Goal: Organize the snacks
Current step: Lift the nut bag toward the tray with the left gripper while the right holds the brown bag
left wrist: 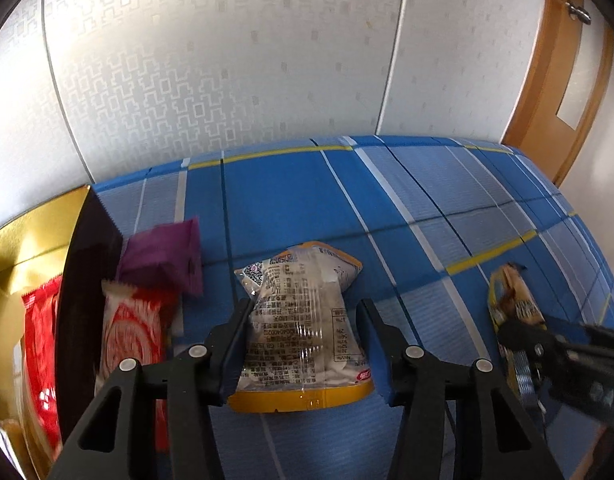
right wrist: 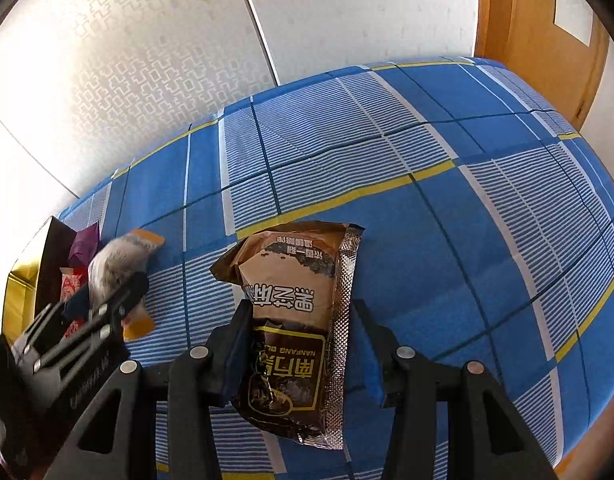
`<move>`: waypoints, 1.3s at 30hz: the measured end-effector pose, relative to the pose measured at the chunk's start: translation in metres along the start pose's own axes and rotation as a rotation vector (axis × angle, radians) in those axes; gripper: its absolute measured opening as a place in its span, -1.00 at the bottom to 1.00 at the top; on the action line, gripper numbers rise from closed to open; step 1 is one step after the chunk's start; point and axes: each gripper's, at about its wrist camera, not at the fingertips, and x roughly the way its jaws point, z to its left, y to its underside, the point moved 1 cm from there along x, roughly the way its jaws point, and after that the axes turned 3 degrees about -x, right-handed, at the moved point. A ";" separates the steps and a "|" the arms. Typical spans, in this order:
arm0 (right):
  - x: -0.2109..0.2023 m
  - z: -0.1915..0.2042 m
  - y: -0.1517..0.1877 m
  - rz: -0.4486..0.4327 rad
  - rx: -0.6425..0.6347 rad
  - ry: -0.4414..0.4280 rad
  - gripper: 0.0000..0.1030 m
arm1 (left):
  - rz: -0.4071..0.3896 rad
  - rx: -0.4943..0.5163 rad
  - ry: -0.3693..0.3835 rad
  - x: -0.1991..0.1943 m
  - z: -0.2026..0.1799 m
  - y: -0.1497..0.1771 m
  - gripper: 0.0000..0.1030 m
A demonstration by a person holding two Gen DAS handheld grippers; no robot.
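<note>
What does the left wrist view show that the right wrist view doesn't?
Only the left wrist view shows the red packet inside the gold-lined box, and the printed back of the clear yellow-trimmed snack packet between the left tool's open fingers. Only the right wrist view shows the label of the brown foil sachet, which lies between the right tool's open fingers. Both share the blue checked cloth, the purple packet and the wooden door.

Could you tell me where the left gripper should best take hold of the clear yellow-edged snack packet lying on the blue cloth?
Probably across its narrower middle. The clear yellow-edged packet lies flat on the blue cloth, lengthwise between the open fingers of the left gripper. Closing there from both long sides suits it, since the sealed yellow ends flare wider.
</note>
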 end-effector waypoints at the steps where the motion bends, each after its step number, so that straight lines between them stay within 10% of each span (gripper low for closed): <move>1: 0.000 0.001 0.000 0.002 -0.004 0.000 -0.03 | 0.001 0.001 0.001 -0.003 -0.001 0.004 0.02; 23: -0.006 0.001 0.011 0.035 -0.021 -0.006 0.00 | 0.024 0.059 0.006 -0.025 -0.010 0.035 -0.07; 29: -0.013 0.004 0.009 -0.008 -0.017 -0.043 -0.35 | 0.005 0.115 0.010 -0.032 -0.017 0.040 -0.15; 39: -0.010 0.013 0.009 0.005 -0.094 0.036 -0.11 | -0.037 0.121 0.052 -0.053 -0.014 0.047 -0.15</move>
